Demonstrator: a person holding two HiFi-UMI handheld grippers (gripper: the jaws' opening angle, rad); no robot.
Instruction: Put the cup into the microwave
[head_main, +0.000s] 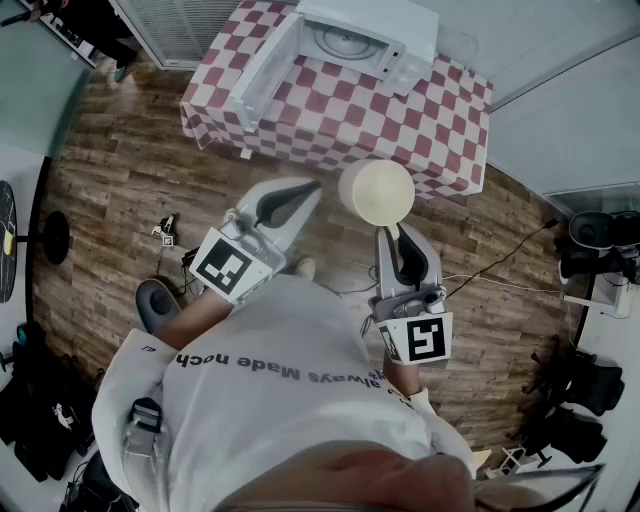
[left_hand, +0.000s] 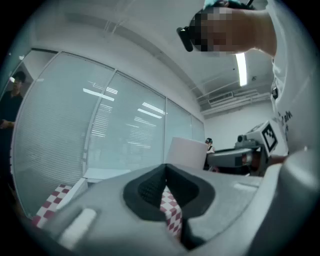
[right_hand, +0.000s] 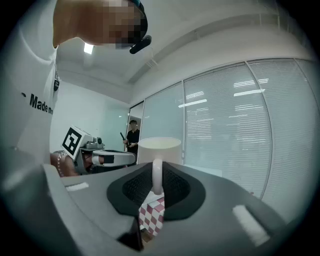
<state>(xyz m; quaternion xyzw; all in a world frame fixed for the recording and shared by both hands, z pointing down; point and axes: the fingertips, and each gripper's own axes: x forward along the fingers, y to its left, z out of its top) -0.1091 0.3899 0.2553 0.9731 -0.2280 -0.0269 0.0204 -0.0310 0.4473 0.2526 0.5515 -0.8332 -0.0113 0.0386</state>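
- handle (right_hand: 157, 167) of the cup (right_hand: 159, 147) shows only in the right gripper view: the right tool (right_hand: 157, 181) is clamped on it, with the cup upright in the air by the near edge of the surface (head_main: 440, 130).
- head view alone shows the microwave (head_main: 350, 40), door open, at the far edge.
- left tool (left_hand: 165, 172) is closed and empty.
- shirt (head_main: 290, 370) print is partly hidden: "always made noch".

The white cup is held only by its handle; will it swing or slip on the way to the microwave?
It may pivot, since the right gripper pinches only the handle and the cup sits beyond the jaws. It looks stiff and glazed, so probably slippery and breakable if dropped.
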